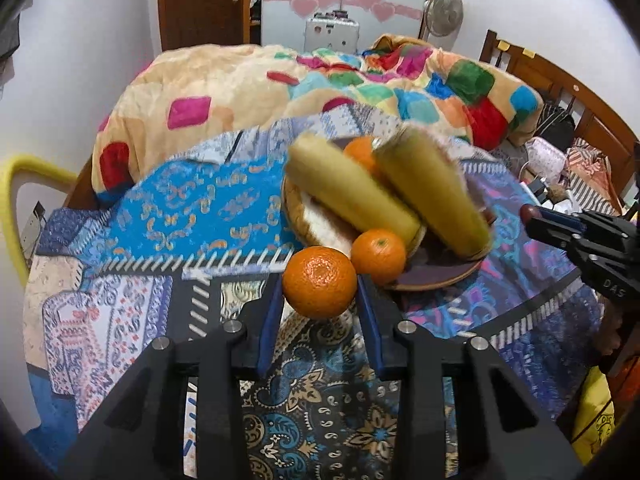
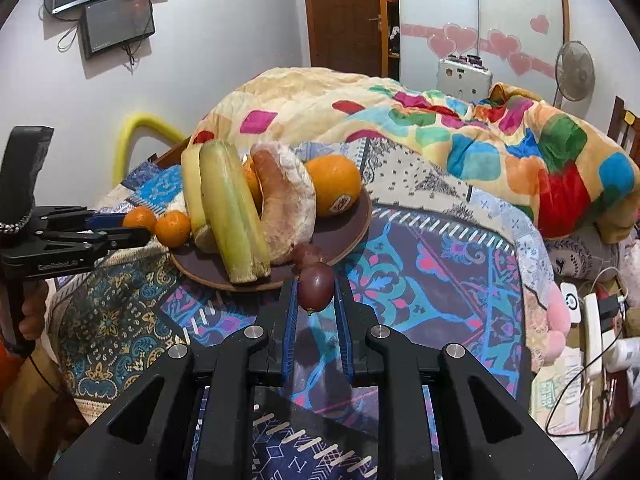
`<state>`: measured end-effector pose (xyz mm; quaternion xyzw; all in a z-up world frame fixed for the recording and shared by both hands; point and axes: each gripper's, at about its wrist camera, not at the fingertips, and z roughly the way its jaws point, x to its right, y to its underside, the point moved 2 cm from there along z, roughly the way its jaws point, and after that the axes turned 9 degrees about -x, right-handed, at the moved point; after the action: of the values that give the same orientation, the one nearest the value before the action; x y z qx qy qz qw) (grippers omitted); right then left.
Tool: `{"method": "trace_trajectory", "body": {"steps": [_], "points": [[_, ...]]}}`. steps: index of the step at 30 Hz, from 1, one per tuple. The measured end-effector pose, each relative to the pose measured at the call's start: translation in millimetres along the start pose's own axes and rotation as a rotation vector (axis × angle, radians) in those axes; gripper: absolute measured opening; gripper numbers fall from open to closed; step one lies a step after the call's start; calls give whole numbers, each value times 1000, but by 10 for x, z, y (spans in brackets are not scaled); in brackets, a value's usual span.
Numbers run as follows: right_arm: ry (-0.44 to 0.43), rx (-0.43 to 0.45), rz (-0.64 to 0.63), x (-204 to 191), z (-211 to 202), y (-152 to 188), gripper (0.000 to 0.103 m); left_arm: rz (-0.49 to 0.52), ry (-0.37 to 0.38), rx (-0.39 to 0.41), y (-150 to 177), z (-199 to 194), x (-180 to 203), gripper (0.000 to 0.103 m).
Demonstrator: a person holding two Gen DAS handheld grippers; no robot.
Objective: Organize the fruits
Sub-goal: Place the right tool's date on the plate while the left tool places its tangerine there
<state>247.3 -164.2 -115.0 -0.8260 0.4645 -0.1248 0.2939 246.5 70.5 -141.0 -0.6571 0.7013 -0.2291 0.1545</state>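
Landmark: brown plate (image 2: 356, 232) on the patterned bedspread (image 1: 140, 300). Left gripper (image 1: 320, 292), jaws pinching a tangerine (image 1: 319, 287) just beside the plate's near rim (a second tangerine (image 1: 378, 255) sits at that rim). Right gripper (image 2: 315, 292), jaws clamped on a dark purple fruit (image 2: 316, 287) at the plate's edge. Bananas (image 2: 228, 216) lie on the plate.

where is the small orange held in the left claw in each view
Left wrist view: the small orange sits low centre, pinched between the left claw pads, just in front of the plate.
Right wrist view: same orange, far left at mid height, at that claw's tip.
Shared landmark: the two bananas on the plate.
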Motion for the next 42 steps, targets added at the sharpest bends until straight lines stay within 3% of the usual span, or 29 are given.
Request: {"method": "trace_trajectory", "body": {"steps": [6,14,25,30,42], "points": [[-10,20,4,23,-20,-140,17,29,26,46,-179,-139,157,37],[-10,15,-14,4,110,-267,17,80,92,23,-245,-28,464,37],[-17,-18,-27,8,233,-283,17,118,76,-5,-150,155,749,37],[4,-22,-38,9,283,-322,17,105,92,-41,-156,320,747,37],[0,-63,-29,54,415,-341,20,100,101,-26,-143,323,718,43]]}}
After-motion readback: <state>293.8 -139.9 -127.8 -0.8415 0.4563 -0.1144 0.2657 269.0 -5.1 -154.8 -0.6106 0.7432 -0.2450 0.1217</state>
